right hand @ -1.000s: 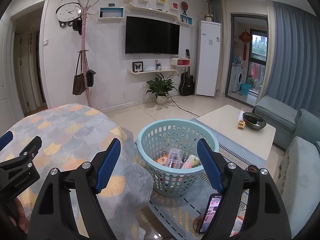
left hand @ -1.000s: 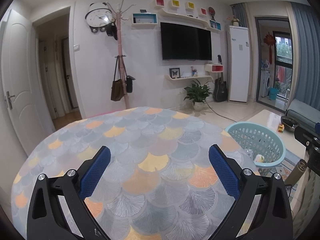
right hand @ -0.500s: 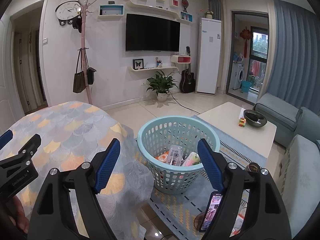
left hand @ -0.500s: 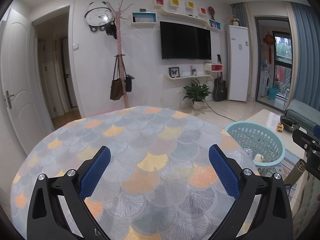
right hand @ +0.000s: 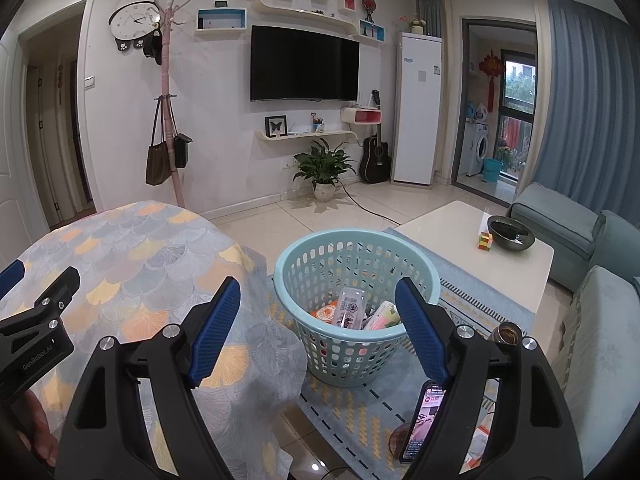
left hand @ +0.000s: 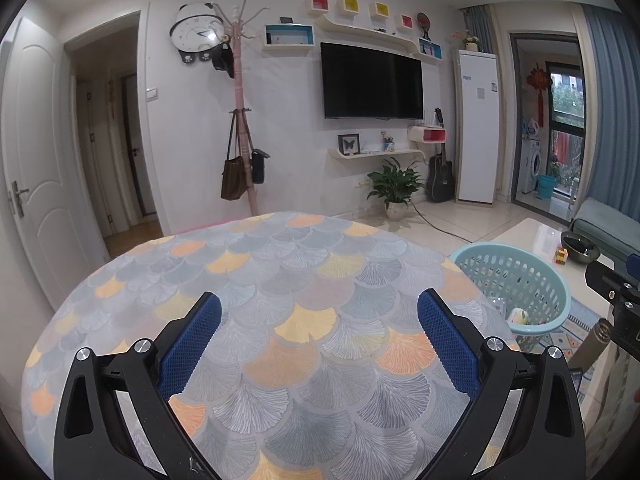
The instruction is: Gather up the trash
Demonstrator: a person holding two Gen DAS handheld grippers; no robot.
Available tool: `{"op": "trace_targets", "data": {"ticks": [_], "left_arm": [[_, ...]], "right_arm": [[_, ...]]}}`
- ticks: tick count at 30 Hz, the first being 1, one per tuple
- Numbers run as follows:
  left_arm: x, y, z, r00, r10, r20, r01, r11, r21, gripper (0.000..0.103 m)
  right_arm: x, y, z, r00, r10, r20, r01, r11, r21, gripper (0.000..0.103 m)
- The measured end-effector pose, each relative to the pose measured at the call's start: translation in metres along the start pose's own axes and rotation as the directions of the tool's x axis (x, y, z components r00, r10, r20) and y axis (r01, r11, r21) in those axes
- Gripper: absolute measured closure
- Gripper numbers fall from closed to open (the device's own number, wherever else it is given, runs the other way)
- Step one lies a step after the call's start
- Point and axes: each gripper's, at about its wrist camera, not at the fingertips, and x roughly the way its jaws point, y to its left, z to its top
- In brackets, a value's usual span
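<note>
Your left gripper [left hand: 318, 328] hangs over the round table covered with a scale-patterned cloth of grey, yellow and orange [left hand: 256, 280], its blue-padded jaws spread wide with nothing between them. Your right gripper [right hand: 318, 328] is held beyond the table's edge, above and in front of the pale turquoise perforated plastic basket [right hand: 320, 244] standing on the patterned blue rug [right hand: 472, 304]; its jaws are likewise wide apart and hold nothing. The collected trash [right hand: 352, 310] lies at the bottom of the basket: a clear plastic packet with a printed label, an orange-and-white wrapper and a pale pink-and-green pack, with perhaps more hidden beneath. No loose litter shows on the tablecloth in either view, though the nearest part of the table is masked by the gripper bodies. In my judgement the collection from the table is complete or very nearly so. What is left, if anything, cannot be settled from these views: a phone with a lit screen [right hand: 424, 416] lies low by your right gripper, and the white coffee table [right hand: 460, 220] carries a dark bowl [right hand: 510, 232] and a colour cube [right hand: 484, 239], none of which reads as rubbish.
</note>
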Motion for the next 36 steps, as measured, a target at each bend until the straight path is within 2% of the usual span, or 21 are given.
{"op": "trace_targets", "data": {"ticks": [36], "left_arm": [[0.0007,0.0035,-0.0007,1.000,0.013,0.000,-0.013,1.000,0.006,0.007]], "right_arm": [[0.0063,0.0057,-0.0062,1.000,0.005,-0.025,-0.005,1.000,0.011,0.027]]}}
